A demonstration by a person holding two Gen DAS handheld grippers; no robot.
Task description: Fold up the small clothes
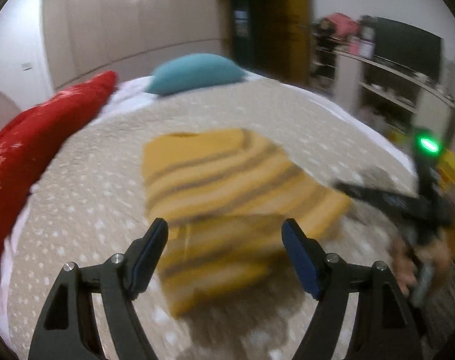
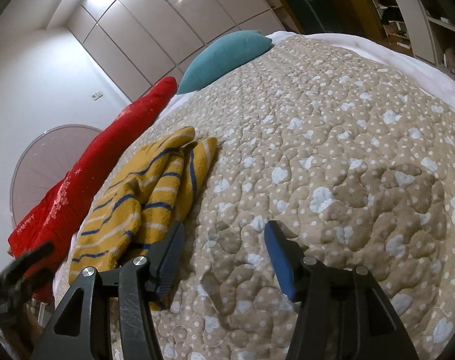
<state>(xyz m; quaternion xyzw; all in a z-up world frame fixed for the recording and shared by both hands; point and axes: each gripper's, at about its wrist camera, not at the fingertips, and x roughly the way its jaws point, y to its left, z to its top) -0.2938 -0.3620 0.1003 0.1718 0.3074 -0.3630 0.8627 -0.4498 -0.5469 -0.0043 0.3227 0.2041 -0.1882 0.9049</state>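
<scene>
A yellow garment point(image 1: 227, 174) with dark and pale stripes lies folded on the quilted bed point(image 1: 86, 198); this view is motion-blurred. My left gripper point(image 1: 224, 228) hovers open over its near edge, with nothing pinched between the blue pads. In the right wrist view the same garment point(image 2: 143, 192) lies rumpled at the left. My right gripper point(image 2: 224, 231) stands open over bare quilt point(image 2: 332, 150), its left finger point(image 2: 170, 252) right at the garment's near corner. The right gripper point(image 1: 347, 189), with a green light, also shows blurred at the garment's right side, held by a hand point(image 1: 413, 264).
A red pillow point(image 1: 32, 150) lies along the bed's left side and a teal cushion point(image 1: 194, 72) at its far end. Shelves point(image 1: 401, 84) and a dark screen stand beyond the right edge. Wardrobe doors point(image 2: 155, 24) line the far wall.
</scene>
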